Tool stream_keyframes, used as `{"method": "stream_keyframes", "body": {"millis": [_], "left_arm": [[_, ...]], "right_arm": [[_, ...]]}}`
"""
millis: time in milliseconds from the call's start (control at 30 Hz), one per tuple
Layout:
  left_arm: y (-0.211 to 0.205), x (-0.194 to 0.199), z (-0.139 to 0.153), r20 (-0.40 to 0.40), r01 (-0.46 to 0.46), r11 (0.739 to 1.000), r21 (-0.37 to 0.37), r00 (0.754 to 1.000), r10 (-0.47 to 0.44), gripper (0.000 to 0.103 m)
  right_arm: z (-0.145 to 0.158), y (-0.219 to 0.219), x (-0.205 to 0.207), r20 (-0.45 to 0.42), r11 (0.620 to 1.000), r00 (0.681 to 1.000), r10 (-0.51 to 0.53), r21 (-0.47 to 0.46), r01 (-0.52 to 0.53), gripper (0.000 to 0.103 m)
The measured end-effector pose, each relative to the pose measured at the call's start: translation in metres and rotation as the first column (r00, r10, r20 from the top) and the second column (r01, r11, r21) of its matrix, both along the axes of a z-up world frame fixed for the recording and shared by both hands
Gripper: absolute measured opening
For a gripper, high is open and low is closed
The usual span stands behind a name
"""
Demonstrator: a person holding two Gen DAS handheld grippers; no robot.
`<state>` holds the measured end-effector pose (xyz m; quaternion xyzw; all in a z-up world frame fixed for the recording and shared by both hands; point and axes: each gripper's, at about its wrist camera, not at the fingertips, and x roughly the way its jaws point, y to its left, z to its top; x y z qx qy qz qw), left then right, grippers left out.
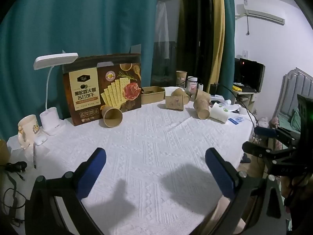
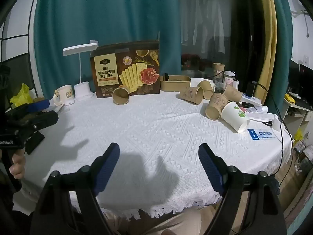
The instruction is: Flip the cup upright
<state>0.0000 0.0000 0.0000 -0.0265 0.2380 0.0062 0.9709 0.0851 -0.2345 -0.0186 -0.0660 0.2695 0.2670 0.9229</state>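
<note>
A brown paper cup [image 1: 111, 116] lies on its side in front of the cracker box [image 1: 101, 87], mouth toward me; it also shows in the right wrist view [image 2: 120, 96]. Several more brown cups [image 2: 216, 106] and a white cup [image 2: 235, 116] lie tipped at the right of the table; the white cup also shows in the left wrist view [image 1: 220, 112]. My left gripper [image 1: 155, 155] is open and empty above the near white cloth. My right gripper [image 2: 158, 152] is open and empty near the front edge. The right gripper shows at the left view's right edge [image 1: 256, 139], the left gripper at the right view's left edge [image 2: 46, 109].
A white desk lamp [image 1: 52, 90] and a cream mug [image 1: 29, 127] stand at back left. A brown tray [image 1: 153, 95], an upright cup [image 1: 181, 78] and a jar [image 1: 192, 86] sit at the back. A blue card [image 2: 261, 134] lies at right. Cables [image 1: 13, 176] hang at the left edge.
</note>
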Motion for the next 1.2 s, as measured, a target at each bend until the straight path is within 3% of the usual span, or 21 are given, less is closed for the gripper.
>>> {"method": "stream_keyframes", "body": {"millis": [1200], "left_arm": [[0.002,0.003,0.011,0.012,-0.003,1.0,0.004,1.0,0.003,0.101]], "right_arm": [[-0.002,-0.01,0.005,-0.014,1.0,1.0,-0.015,0.027,0.015,0.081]]}}
